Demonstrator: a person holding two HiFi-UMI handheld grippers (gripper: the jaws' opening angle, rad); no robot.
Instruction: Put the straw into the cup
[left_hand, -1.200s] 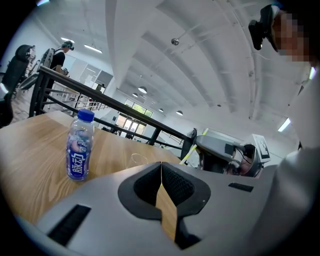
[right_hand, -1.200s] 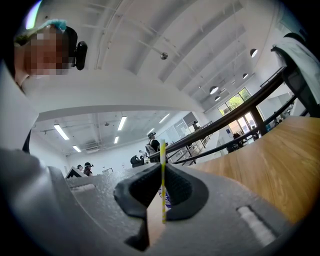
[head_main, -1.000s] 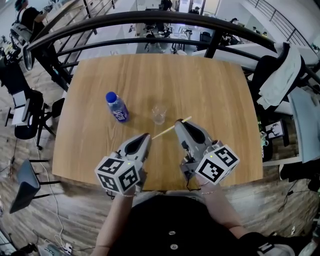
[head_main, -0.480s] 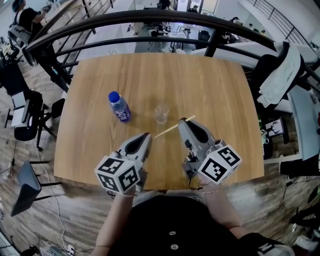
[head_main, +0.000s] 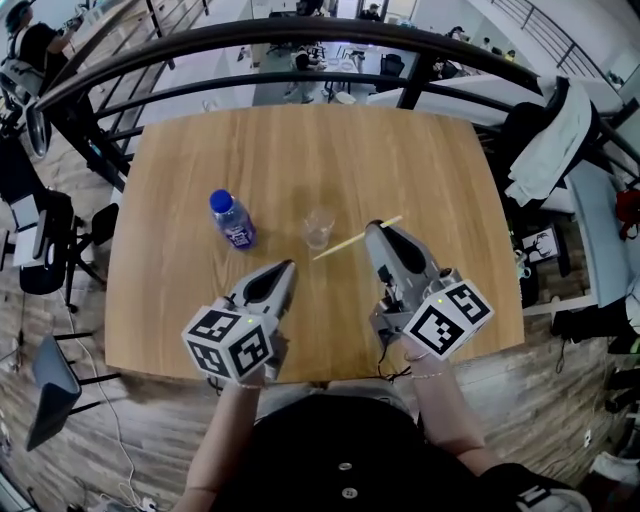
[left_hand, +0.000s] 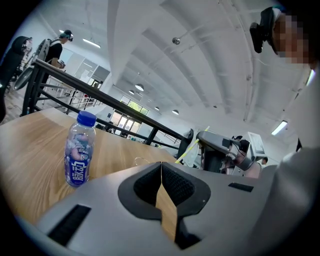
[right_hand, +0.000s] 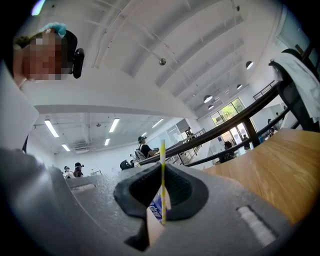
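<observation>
Carrying step: right claw (head_main: 372, 228) grips the straw (head_main: 345, 243), cup (head_main: 318, 228) just left of it; next, tip the straw's end over the rim; left claw (head_main: 287, 266) closed, empty.

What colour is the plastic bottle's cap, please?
Blue; the bottle cap shows best in the left gripper view.

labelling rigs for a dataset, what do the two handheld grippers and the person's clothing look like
Both the left gripper and right gripper are grey tapered shells with black textured pads. Each carries a white cube with black square markers. A thin dark cable hangs below the right one. The person wears a black top; forearms bare.
</observation>
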